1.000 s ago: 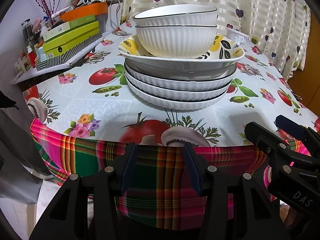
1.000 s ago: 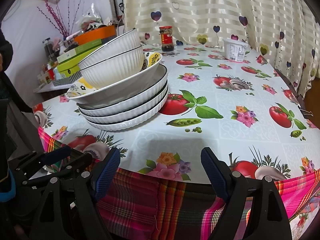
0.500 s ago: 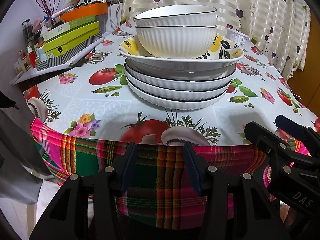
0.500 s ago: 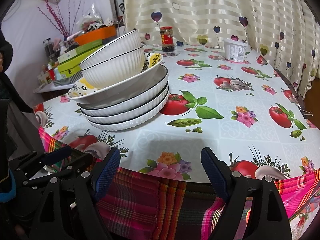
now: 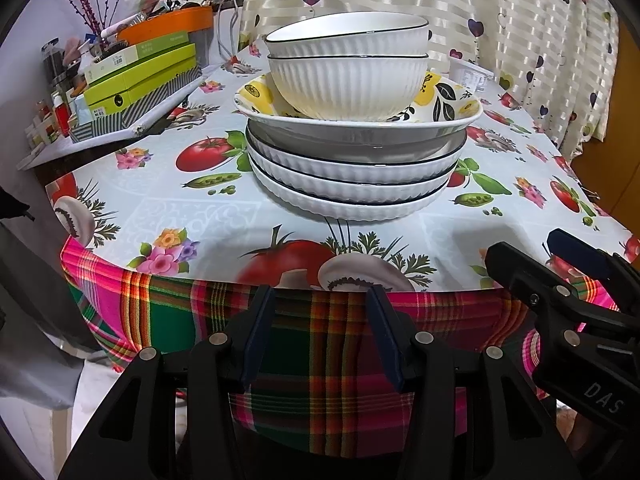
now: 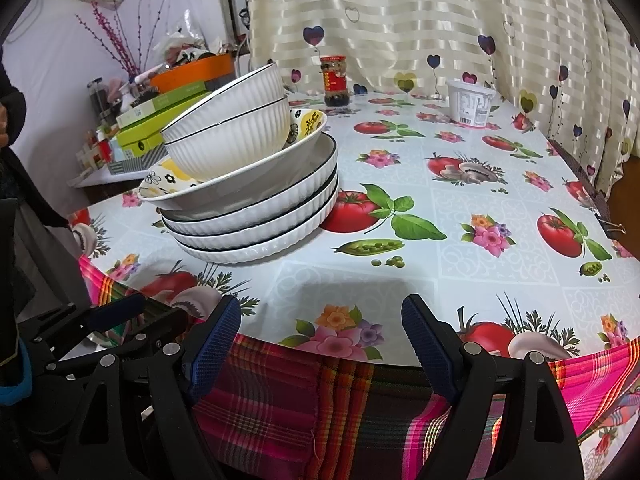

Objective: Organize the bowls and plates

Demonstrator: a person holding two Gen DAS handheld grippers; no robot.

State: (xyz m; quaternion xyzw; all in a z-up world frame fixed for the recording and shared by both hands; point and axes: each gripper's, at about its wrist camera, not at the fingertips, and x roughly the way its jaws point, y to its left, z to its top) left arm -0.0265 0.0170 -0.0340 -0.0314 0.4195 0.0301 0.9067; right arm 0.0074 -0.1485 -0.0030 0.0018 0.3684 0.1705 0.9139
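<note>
In the left wrist view, we see the left gripper [image 5: 320, 332] with its jaws partly apart, and nothing is between them; behind the gap is only the plaid cloth [image 5: 332, 360] that hangs from the desk [image 5: 192, 216] edge. Straight ahead of the jaws, well beyond their tips, stands the stack of dishes: three white ribbed plates [image 5: 352, 184] at the bottom, on them a plate with lemon pattern [image 5: 440, 100], and in this one two white ribbed bowls [image 5: 348, 76], one nested in the other. To the right of the jaws, near them, the right gripper [image 5: 560, 276] comes into the picture. Far ahead on the left are green boxes [image 5: 140, 76].

In the right wrist view, our right gripper [image 6: 320, 320] has its jaws wide apart and it holds nothing; between them we see the desk edge with the flowered oilcloth. The stack of plates [image 6: 256, 216] and bowls [image 6: 232, 132] is ahead and to the left of the jaws, apart from them. Far ahead stand a sauce jar [image 6: 335, 80] and, more right, a white plastic tub [image 6: 470, 102]. The left gripper [image 6: 120, 320] is just left of the jaws.
</note>
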